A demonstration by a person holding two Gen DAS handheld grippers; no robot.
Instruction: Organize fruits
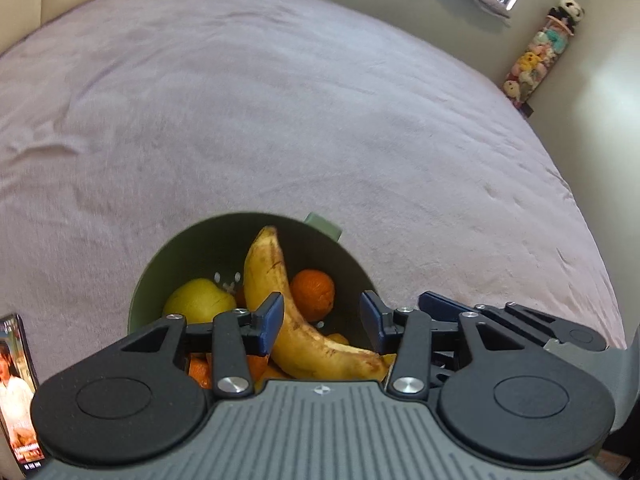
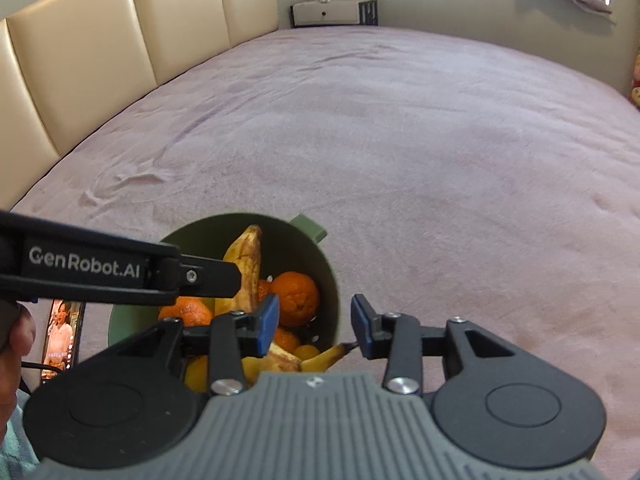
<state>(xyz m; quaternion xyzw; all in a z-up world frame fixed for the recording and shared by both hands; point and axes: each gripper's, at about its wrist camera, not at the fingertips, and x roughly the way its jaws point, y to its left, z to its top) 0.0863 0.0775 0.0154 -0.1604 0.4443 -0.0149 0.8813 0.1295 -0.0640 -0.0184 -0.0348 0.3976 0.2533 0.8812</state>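
A green colander bowl (image 1: 192, 248) sits on the bed, holding a spotted banana (image 1: 272, 280), an orange (image 1: 314, 292), a yellow apple (image 1: 200, 300) and more oranges low down. My left gripper (image 1: 322, 322) is open over the bowl, its jaws either side of the banana without closing on it. In the right wrist view the bowl (image 2: 328, 276) holds the banana (image 2: 244, 264) and an orange (image 2: 296, 296). My right gripper (image 2: 314, 326) is open and empty above the bowl's right rim. The left gripper's body (image 2: 100, 272) crosses over the bowl from the left.
The bowl rests on a wide lilac bedspread (image 1: 280, 100). A phone with a lit screen (image 1: 16, 392) lies at the left, also in the right wrist view (image 2: 60, 340). A padded headboard (image 2: 100, 60) runs along the left. Plush toys (image 1: 540, 56) stand at the far right wall.
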